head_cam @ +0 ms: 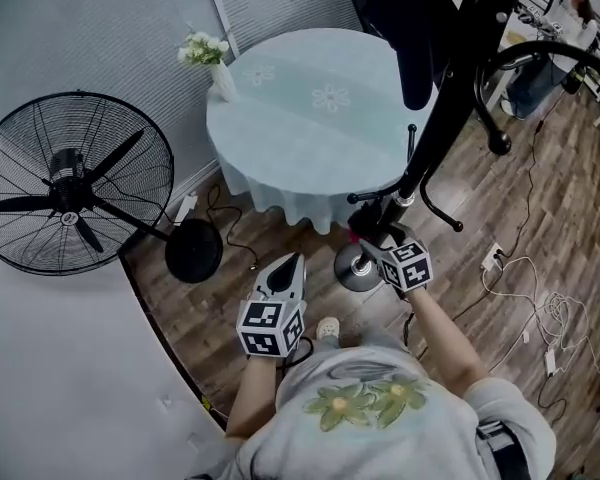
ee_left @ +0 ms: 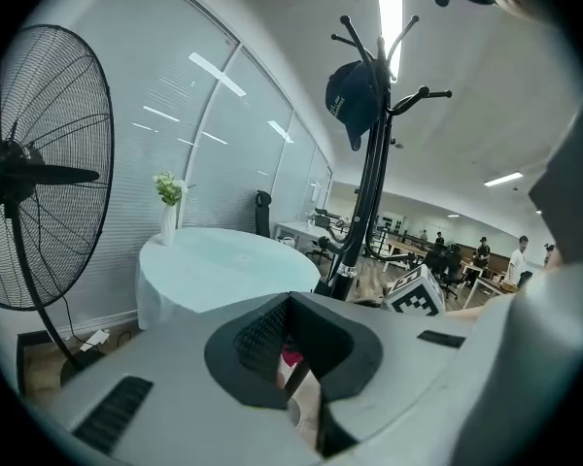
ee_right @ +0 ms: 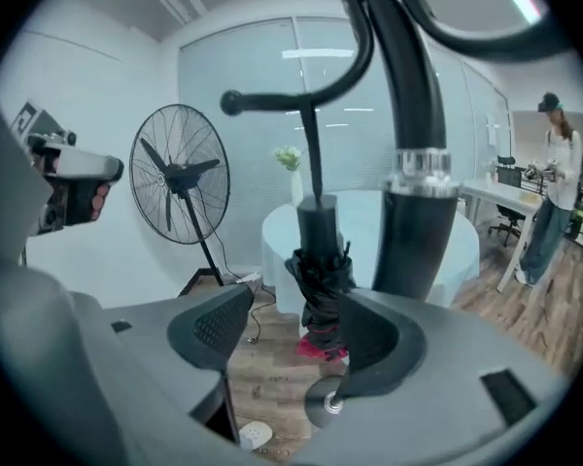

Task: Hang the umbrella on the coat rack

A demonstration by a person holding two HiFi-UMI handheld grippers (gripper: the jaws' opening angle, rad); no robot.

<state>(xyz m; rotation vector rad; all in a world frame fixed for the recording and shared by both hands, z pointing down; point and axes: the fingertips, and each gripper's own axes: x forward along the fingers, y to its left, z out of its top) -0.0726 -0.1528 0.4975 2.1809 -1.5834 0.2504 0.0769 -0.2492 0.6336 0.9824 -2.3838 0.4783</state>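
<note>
Ok, R gripper [ee_right: 290, 333] jaws spread, clenching nothing, with the folded black crinkly-fabric umbrella [ee_right: 323, 280] upright just beyond them, left of the glossy coat rack [ee_right: 416, 124] pole; L gripper [ee_left: 290, 352] closed, empty; prob best to clamp the smooth cylindrical handle [ee_right: 321, 226], not the loose cloth.

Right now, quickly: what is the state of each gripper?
Left gripper: shut, empty.
Right gripper: open, with the umbrella just ahead between its jaws, not gripped.
</note>
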